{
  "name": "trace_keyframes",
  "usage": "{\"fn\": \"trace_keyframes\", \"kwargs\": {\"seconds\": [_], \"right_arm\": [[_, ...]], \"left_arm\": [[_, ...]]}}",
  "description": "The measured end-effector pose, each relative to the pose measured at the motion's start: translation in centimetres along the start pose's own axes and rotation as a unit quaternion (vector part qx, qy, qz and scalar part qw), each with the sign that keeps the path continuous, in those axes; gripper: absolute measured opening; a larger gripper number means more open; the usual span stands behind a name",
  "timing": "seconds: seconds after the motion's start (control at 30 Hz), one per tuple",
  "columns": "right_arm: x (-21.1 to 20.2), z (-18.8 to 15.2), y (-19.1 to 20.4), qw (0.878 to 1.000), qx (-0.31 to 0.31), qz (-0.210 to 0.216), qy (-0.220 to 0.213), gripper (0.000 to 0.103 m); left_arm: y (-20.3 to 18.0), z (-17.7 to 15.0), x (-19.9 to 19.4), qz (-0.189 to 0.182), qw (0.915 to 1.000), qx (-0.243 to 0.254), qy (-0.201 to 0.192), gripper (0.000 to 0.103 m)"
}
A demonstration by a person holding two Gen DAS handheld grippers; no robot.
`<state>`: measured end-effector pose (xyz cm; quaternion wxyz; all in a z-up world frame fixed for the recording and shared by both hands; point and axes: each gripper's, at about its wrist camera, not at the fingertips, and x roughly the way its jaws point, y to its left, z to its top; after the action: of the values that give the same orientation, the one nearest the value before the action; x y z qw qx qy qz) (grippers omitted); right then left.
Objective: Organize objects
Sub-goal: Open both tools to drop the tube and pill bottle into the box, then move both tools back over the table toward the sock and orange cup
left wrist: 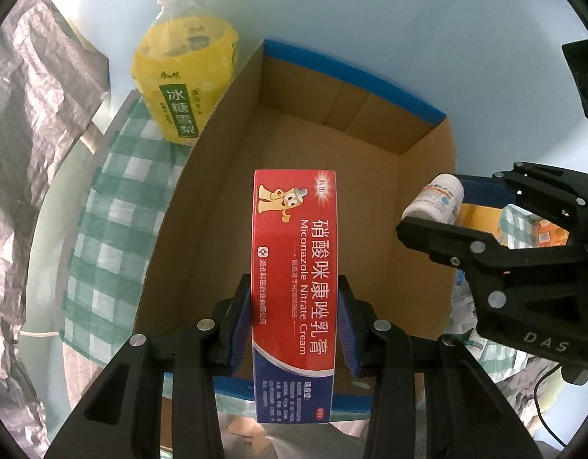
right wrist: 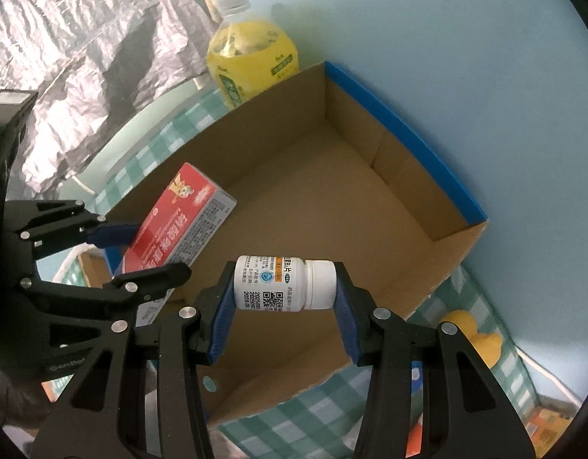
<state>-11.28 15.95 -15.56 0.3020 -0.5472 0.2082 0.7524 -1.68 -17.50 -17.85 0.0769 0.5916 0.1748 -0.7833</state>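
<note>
My left gripper (left wrist: 296,298) is shut on a long red cream box (left wrist: 294,252), holding it lengthwise over the open cardboard box (left wrist: 202,145). My right gripper (right wrist: 284,287) is shut on a white pill bottle (right wrist: 284,283), gripped end to end and lying sideways above the near part of the cardboard box (right wrist: 408,130). From the left wrist view the right gripper (left wrist: 447,206) with the pill bottle (left wrist: 435,201) hovers at the box's right wall. The right wrist view shows the left gripper (right wrist: 141,248) with the cream box (right wrist: 179,222) at the box's left rim. The carton's brown floor is bare.
A yellow drink bottle (left wrist: 183,76) stands behind the carton's left corner on a green checked cloth (left wrist: 110,206). A yellow rubber duck (right wrist: 473,336) sits right of the carton. Crinkled silver foil (left wrist: 30,145) hangs at the left. Small packets (left wrist: 538,229) lie at the right.
</note>
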Motion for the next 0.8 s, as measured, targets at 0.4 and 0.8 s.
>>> {"fn": "trace_keyframes", "kwargs": {"seconds": [0.4, 0.8], "right_arm": [[-1.7, 0.1, -0.2, 0.999, -0.003, -0.027, -0.027, 0.064], [-6.8, -0.7, -1.3, 0.997, 0.009, -0.035, -0.072, 0.070]], "left_arm": [[-0.6, 0.1, -1.1, 0.024, 0.9997, 0.002, -0.005, 0.068], [-2.4, -0.4, -5.2, 0.001, 0.9992, 0.009, -0.038, 0.073]]}}
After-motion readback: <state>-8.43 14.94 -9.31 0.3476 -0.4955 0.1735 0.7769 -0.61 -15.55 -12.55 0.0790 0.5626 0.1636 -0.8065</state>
